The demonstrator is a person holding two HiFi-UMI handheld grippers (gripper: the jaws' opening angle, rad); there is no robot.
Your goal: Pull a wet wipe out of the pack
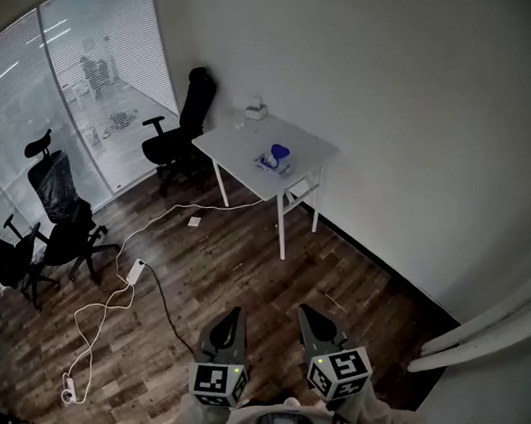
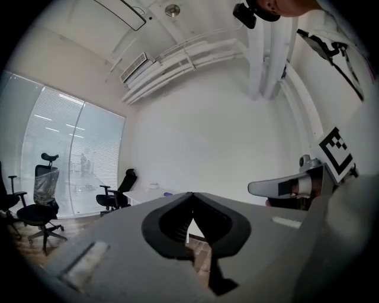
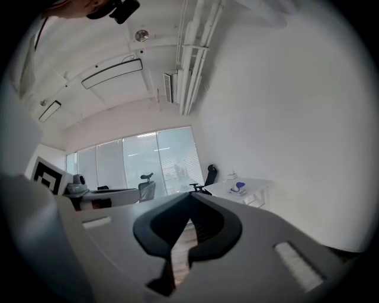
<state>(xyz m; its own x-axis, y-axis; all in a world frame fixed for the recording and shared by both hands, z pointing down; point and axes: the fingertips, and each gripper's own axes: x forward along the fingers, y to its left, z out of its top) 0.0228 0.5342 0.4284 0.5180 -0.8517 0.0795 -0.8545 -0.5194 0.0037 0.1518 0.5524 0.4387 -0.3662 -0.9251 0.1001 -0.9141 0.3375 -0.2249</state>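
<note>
While both pairs of jaws are pressed together with nothing between them, the left gripper (image 1: 227, 329) and the right gripper (image 1: 310, 321) are held side by side above the wooden floor (image 1: 252, 280). Well apart from them, across the room, the wipe pack (image 1: 271, 164) lies on the white table (image 1: 233, 143) by the wall, with black office chairs (image 1: 180, 131) beyond.

No word, number or brand can be read anywhere: the left hand-held gripper (image 1: 229, 320) and the right hand-held gripper (image 1: 311, 317) bear only black-and-white square marker patterns, and the pack (image 1: 272, 163) on the tabletop (image 1: 238, 143) is too small to show print.
</note>
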